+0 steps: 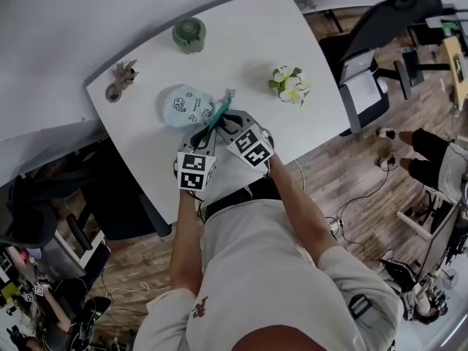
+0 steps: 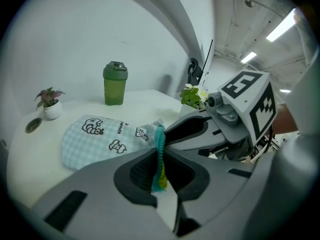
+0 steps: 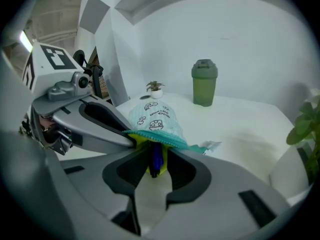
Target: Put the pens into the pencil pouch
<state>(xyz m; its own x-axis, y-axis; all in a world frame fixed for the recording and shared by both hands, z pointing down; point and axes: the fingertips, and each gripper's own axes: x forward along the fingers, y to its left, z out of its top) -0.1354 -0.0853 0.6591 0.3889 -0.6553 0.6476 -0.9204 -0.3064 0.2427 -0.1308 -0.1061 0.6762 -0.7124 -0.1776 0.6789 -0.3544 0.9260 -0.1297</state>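
Pinching the teal zip edge, the left tool (image 2: 159,151) is closed on the pencil pouch (image 2: 97,136), which lies on the bench (image 2: 30,149). The right tool (image 3: 156,153) seems slightly parted around 1 blue pen (image 3: 156,163) at the pouch mouth.

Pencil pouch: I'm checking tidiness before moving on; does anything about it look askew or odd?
On the pencil pouch the mouth sits askew: the left gripper pinches its teal zipper edge, and a blue pen pokes out between the open jaws of the right gripper. Nothing spilled.
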